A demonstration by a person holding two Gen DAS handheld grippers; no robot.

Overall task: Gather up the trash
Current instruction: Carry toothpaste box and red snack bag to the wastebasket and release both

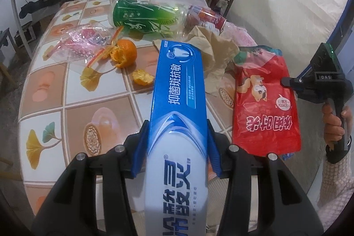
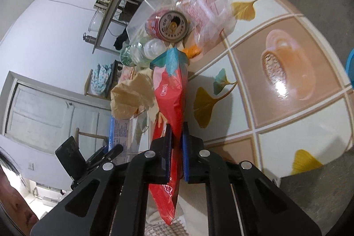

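Gripping a toothpaste box [image 1: 177, 90], the left gripper [image 1: 177, 143] jaws clamp its sides; the right gripper [image 2: 176, 147] jaws pinch a red snack bag [image 2: 170, 98] above the desk [image 2: 287, 72].

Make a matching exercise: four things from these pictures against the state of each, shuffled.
Things:
1. toothpaste box
2. red snack bag
3. orange
4. green bottle

States:
A. partly peeled, on the table
B. lying on its side on the table
C. clamped in the right gripper
D. held between the left gripper fingers

Pairs: 1-D, 2-C, 3-A, 4-B
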